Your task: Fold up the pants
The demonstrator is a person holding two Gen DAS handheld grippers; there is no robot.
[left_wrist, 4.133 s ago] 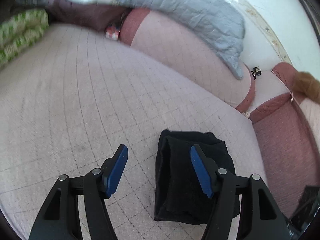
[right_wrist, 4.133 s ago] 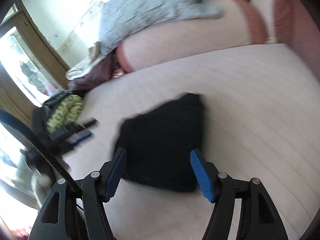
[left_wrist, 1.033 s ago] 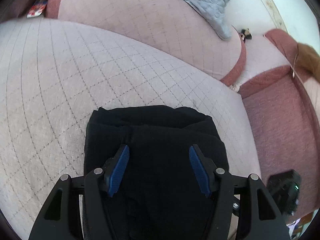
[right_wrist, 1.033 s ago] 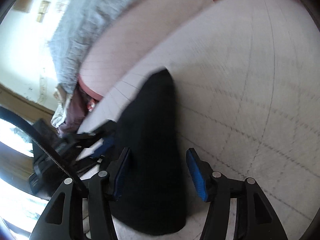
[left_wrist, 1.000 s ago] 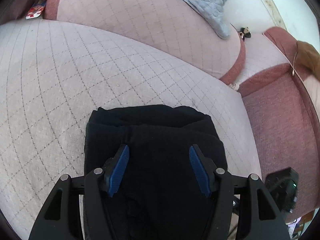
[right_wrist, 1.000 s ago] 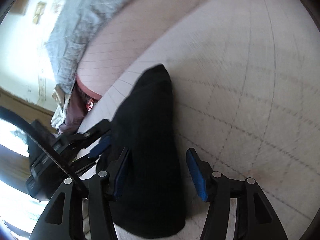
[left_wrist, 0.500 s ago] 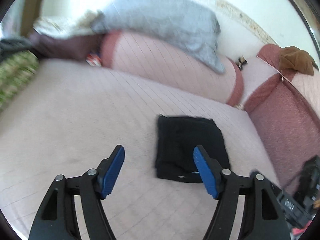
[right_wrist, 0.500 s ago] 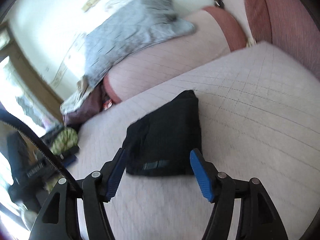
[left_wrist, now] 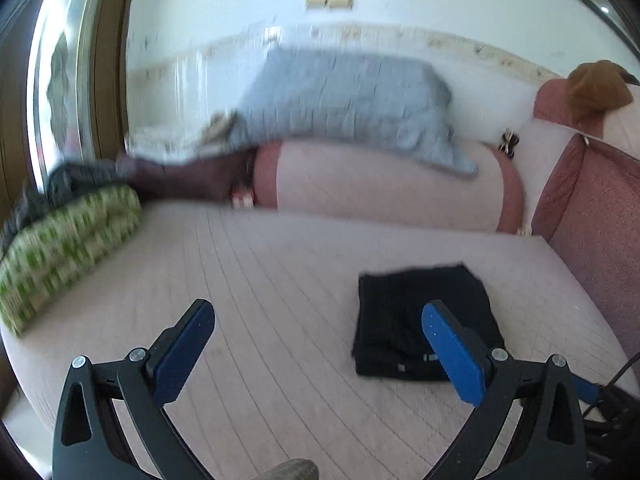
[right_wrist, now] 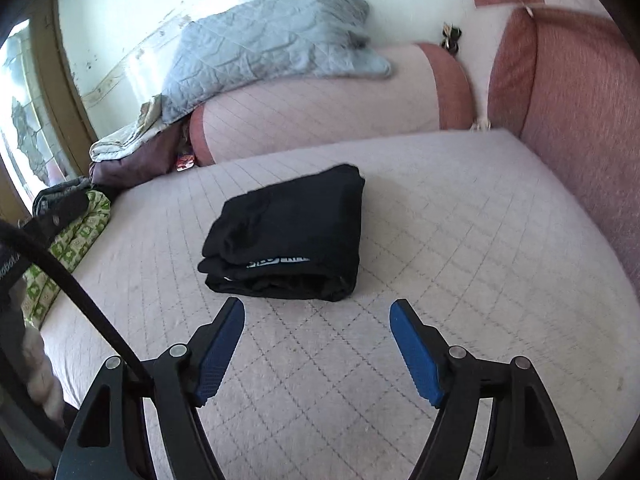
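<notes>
While opening with nothing between jaws, left gripper (left_wrist: 318, 346) and right gripper (right_wrist: 317, 346); ahead, untouched, folded black pants (right_wrist: 288, 236).

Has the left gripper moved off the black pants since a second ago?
Yes. The left gripper has backed away from the folded black pants, jaws opening and empty.

In the right wrist view, the folded pants (right_wrist: 288, 236) lie on the quilted mattress (right_wrist: 460, 264) at mid-frame, just above the right gripper (right_wrist: 316, 350), apart from its fingers. Behind them, a bolster (right_wrist: 320, 112) runs across the upper frame with a blanket (right_wrist: 264, 40) draped on it. A padded wall (right_wrist: 580, 120) stands at the right edge. In the left wrist view, a patterned bundle (left_wrist: 60, 248) rests on the mattress at the left, and the pants sit at lower right, partly behind the left gripper (left_wrist: 318, 352)
</notes>
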